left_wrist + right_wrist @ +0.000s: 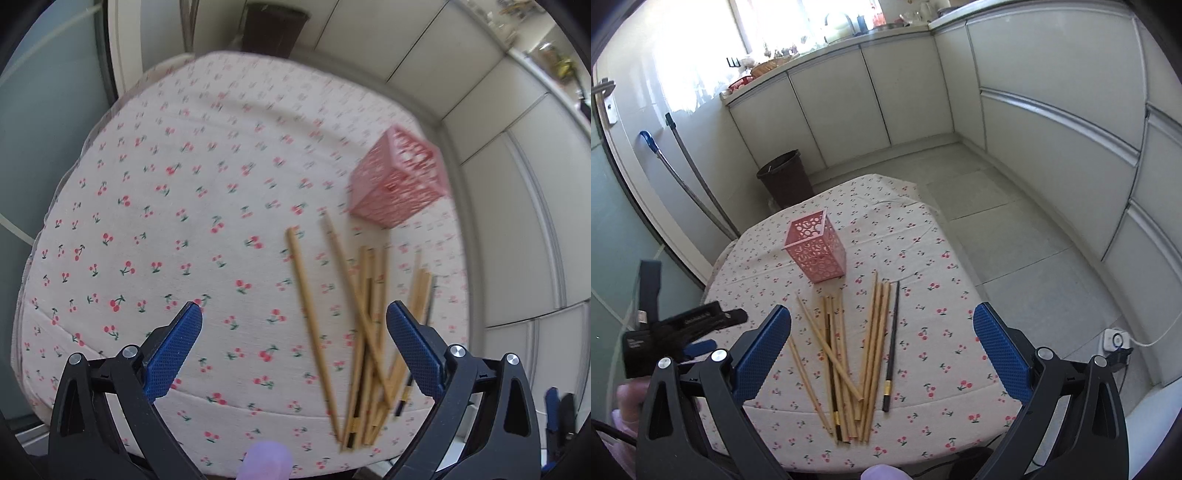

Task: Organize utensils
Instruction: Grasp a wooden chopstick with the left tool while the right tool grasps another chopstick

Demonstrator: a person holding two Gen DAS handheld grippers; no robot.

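Chopsticks [849,354] lie loose on a cherry-print tablecloth [945,332], lower centre, just below an empty pink holder [816,251]. Both the left gripper [293,347] and right gripper [882,347] hover wide open, holding nothing. Nothing appears sorted yet; next likely means pinching one chopstick.

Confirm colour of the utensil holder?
Pink, with a perforated circle pattern: holder. Sharpest in the right wrist view.

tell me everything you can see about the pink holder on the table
The pink holder is a square, open-topped cup, seemingly plastic, its walls pierced with round cut-outs. It stands upright on the cherry-print tablecloth, just beyond the far tips of the loose chopsticks, apparently not touching them. Nothing can be seen inside or sticking out, and neither gripper touches it. The left wrist view shows it blurred.
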